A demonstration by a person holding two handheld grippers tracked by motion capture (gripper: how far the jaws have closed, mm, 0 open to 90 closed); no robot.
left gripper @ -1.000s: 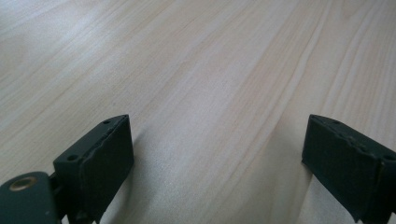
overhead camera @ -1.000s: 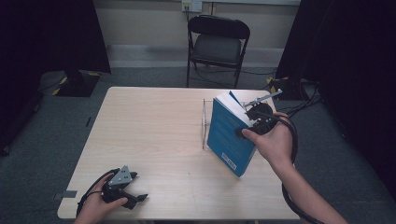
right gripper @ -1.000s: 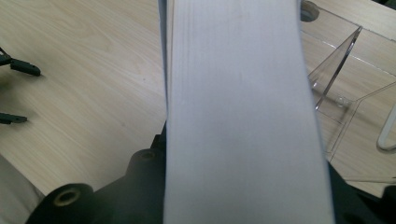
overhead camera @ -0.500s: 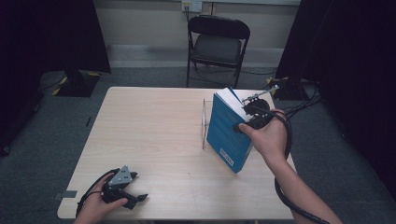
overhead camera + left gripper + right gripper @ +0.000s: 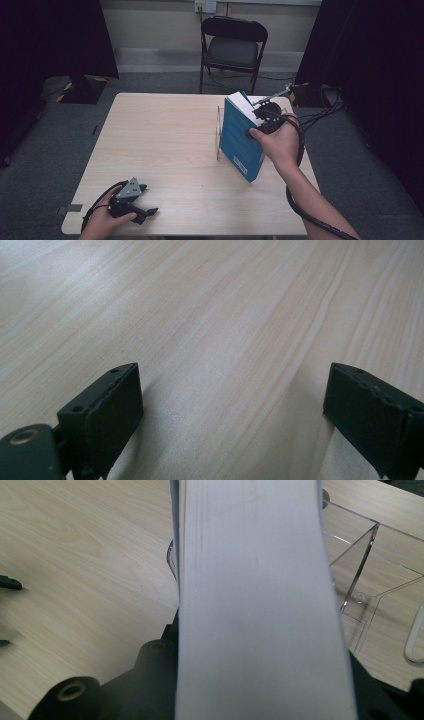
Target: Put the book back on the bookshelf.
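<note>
So the pale wood-grain tabletop (image 5: pixel 165 150) looks the same as a second ago, all the action is over at its right edge. The thick blue-covered paperback book (image 5: pixel 241 137) has shifted: it was tipped more toward the right edge with its bottom corner hanging nearer the front, and now it's been swung in closer to the clear acrylic bookend stand (image 5: pixel 219 131), more upright, with its left cover just beside that clear upright plate. Can't tell if they actually touch yet. One bottom corner looks like it's down on the tabletop or very close to it.

The right tool (image 5: pixel 260 120) is clamped on the book's page edge, jaws either side of the white page block (image 5: pixel 255 605), same grip width as before, so it's carrying the book rather than letting go.

My read: the book is getting stood up in the stand and it's nearly home, just needs squaring up and setting down flat.

The left tool (image 5: pixel 232 405) hasn't budged, parked at the front left corner of the tabletop, jaws spread wide with nothing between them.
</note>
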